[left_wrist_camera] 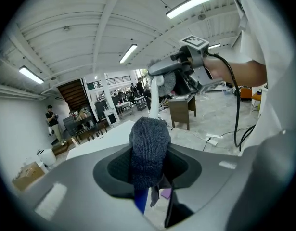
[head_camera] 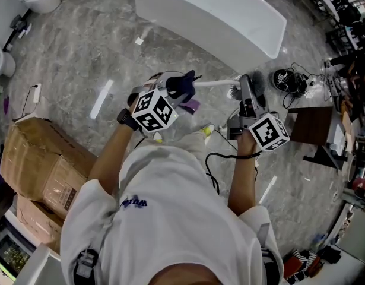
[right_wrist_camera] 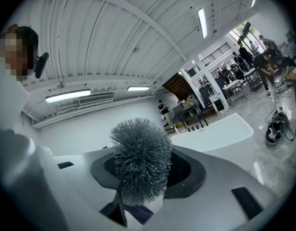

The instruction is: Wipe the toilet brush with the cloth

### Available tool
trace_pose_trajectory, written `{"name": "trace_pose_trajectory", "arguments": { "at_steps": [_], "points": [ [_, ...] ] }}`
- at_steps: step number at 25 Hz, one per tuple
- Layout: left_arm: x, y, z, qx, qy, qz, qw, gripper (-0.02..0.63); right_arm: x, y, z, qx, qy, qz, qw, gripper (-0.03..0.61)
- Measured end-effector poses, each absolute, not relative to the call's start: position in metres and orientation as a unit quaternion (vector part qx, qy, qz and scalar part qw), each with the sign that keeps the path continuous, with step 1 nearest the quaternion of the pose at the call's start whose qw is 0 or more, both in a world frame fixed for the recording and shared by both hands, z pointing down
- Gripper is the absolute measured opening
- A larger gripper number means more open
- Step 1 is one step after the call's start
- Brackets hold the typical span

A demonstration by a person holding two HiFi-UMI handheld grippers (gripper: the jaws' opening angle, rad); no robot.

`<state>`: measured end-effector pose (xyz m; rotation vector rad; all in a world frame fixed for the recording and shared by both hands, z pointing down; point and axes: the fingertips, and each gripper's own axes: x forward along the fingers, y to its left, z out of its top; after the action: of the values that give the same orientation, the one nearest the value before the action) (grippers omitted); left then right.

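Grey marbled floor [head_camera: 81, 58], a long white counter [head_camera: 218, 13] at the far side, stacked cardboard boxes [head_camera: 43, 165] to the left and a dark wooden table [head_camera: 310, 123] to the right. From the head view, a person in a white shirt [head_camera: 170, 218] held both tools out in front, well above the floor. The left gripper [head_camera: 183, 88] and right gripper [head_camera: 241, 91] faced each other, and the toilet brush [head_camera: 215, 83] spanned the gap between them as a thin white handle with its bristled end at the right gripper. A dark cloth [head_camera: 181, 83] was bunched at the left gripper's tip, around the handle end. In the left gripper view, the jaws were closed on the cloth [left_wrist_camera: 148, 148], a grey-blue knit wad standing upright between them with a loose corner hanging below. The white handle [left_wrist_camera: 155, 97] rose out of the top of the wad toward the other gripper, which was held by a bare forearm. In the right gripper view, the round head of the brush [right_wrist_camera: 140, 160] filled the space over the jaws. Its bristles were grey, dense and evenly spread. The jaws were closed on the white neck just under the bristles, with a bit of dark blue cloth [right_wrist_camera: 138, 211] showing beneath.
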<state>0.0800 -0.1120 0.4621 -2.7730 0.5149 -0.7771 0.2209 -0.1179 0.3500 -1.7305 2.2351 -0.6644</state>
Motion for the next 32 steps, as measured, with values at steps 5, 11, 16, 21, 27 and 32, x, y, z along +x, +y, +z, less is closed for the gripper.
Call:
{"name": "trace_pose_trajectory", "arguments": {
  "at_steps": [5,11,16,21,27,32],
  "points": [
    [0.109,-0.096,0.444,-0.955,0.148,-0.233,0.113,0.138,0.166,-0.121,0.382,-0.557,0.791,-0.243,0.071,0.193],
    [0.102,-0.101,0.458,-0.948,0.156,-0.254,0.114,0.134,0.186,-0.121,0.374,-0.569,0.781,-0.245,0.08,0.193],
    [0.075,-0.116,0.474,-0.944,0.179,-0.259,0.098,0.14,0.237,-0.121,0.339,-0.592,0.77,-0.218,0.095,0.192],
    [0.075,-0.119,0.475,-0.949,0.176,-0.246,0.086,0.143,0.243,-0.12,0.317,-0.594,0.778,-0.191,0.078,0.192],
    [0.073,-0.122,0.473,-0.956,0.175,-0.227,0.066,0.14,0.257,-0.125,0.307,-0.595,0.778,-0.19,0.076,0.192],
    [0.073,-0.122,0.469,-0.961,0.173,-0.211,0.052,0.138,0.259,-0.129,0.295,-0.584,0.789,-0.183,0.061,0.192]
  ]
}}
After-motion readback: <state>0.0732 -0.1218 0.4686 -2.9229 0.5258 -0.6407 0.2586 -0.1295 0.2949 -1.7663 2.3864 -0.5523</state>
